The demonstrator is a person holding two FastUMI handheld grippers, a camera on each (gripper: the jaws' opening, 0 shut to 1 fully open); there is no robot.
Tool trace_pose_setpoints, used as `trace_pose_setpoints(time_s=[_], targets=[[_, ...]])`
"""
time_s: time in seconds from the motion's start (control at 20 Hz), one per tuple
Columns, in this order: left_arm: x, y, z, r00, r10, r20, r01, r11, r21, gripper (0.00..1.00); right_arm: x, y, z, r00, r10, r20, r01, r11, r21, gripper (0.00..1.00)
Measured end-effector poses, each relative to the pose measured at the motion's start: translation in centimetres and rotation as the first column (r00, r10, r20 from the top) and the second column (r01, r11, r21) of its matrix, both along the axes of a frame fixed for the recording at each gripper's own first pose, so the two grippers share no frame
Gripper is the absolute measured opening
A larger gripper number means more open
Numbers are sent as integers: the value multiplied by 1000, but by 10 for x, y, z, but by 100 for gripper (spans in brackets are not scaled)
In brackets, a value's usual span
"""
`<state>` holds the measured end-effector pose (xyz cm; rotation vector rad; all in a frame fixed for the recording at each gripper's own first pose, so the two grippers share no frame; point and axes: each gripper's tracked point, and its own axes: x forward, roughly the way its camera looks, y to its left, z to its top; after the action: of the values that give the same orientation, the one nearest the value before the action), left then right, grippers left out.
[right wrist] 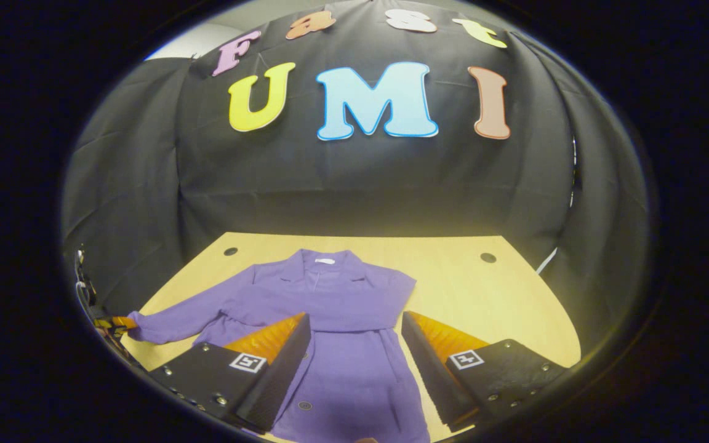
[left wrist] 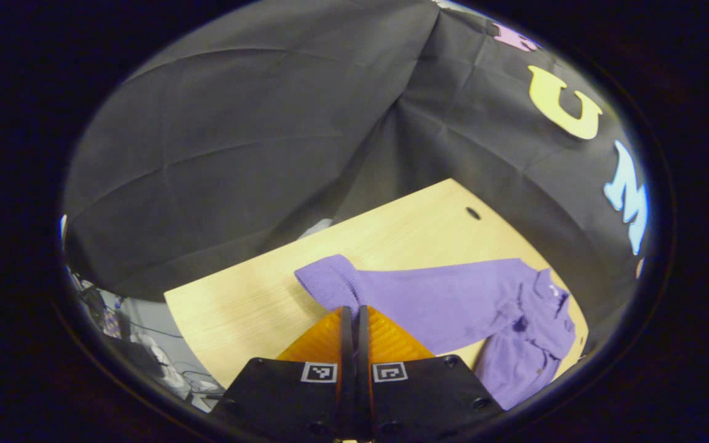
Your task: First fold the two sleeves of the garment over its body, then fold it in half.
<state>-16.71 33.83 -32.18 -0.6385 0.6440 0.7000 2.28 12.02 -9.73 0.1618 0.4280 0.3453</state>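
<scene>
Left gripper view: my left gripper has its fingers pressed together at the cuff end of the garment's outstretched sleeve. I cannot tell for certain whether cloth is pinched between them, though the tips sit right at the cuff. The garment is purple, a fine knit by the look of it – soft, light, limp, bound to sag and drape when lifted. The sleeve runs from the cuff toward the collar across the pale wooden table.

Right gripper view: my right gripper stands wide open over the garment's body, one finger to each side of the midline. The garment lies flat, collar at the far side, buttons down the front. The near-side sleeve (on the right of this view) appears already folded across the chest; the long sleeve stretches away from the body toward the table edge – the other gripper shows at its cuff.

I judge the cuff the best hold: it is thicker and less slippery.
</scene>
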Motion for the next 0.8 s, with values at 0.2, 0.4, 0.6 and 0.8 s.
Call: trace_pose_setpoints(time_s=[0.2,0.4,0.6,0.8], targets=[[35,-26,32,996,-57,70,59,998,-23,7,-2,-8,-13,1000,-6,-20,7,999,39,92],[74,-59,57,989,-115,93,117,993,-26,7,3,-27,-24,999,-38,-31,41,997,71,92],[128,-114,98,962,-234,142,237,972,-2,7,8,-55,-29,996,-88,-32,90,993,75,93],[186,-184,137,910,-342,235,351,936,4,7,11,-76,-33,993,-116,-25,118,991,69,93]])
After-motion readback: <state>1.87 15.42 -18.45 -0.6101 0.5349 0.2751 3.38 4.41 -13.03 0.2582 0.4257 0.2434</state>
